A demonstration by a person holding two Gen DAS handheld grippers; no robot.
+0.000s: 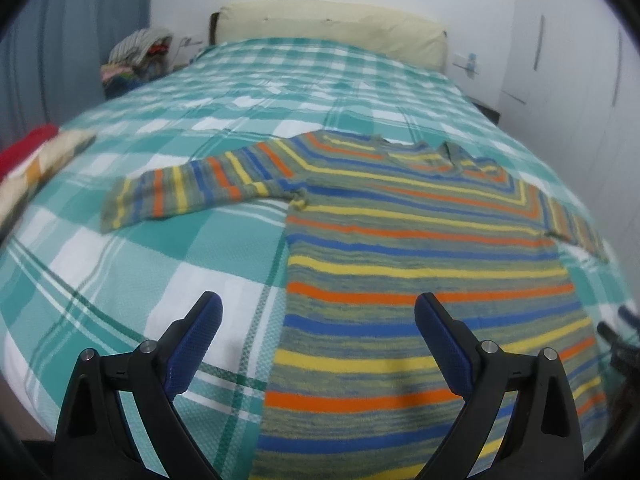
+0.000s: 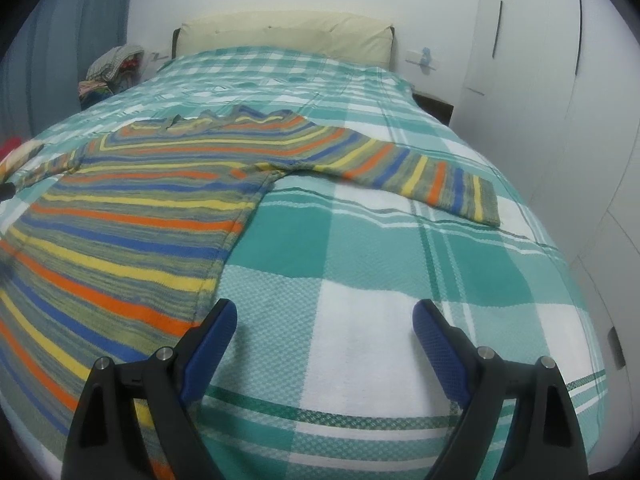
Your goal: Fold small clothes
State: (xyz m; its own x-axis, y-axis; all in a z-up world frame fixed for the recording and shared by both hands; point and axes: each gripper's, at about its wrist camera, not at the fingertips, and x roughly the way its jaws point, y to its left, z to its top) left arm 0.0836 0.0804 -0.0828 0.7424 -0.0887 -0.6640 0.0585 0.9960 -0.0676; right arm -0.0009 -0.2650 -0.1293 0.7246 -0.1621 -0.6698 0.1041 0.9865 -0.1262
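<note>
Garment: the striped sweater (image 1: 420, 264) lies flat on the bed (image 1: 168, 240), collar toward 12 o'clock, hem toward 6 o'clock; both sleeves are spread outward, the left sleeve (image 1: 192, 188) toward 9 o'clock, the right sleeve (image 2: 416, 176) toward 3 o'clock
Progress: no fold shows yet; judged from this, the sleeves and body all remain to be folded
Left hand-held gripper (image 1: 318, 328): jaws wide, holding nothing; it hovers over the sweater's left side edge near the hem
Right hand-held gripper (image 2: 324, 332): jaws wide, holding nothing; it hovers just beside the sweater's right side edge, mostly over bare bedspread
Edges: both side seams lie straight and reachable
Open room: plain bedspread at 9 and 3 o'clock; a pile of clothes (image 1: 36, 160) sits at the bed's left edge; wardrobe (image 2: 560, 80) stands well apart at 2 o'clock
</note>
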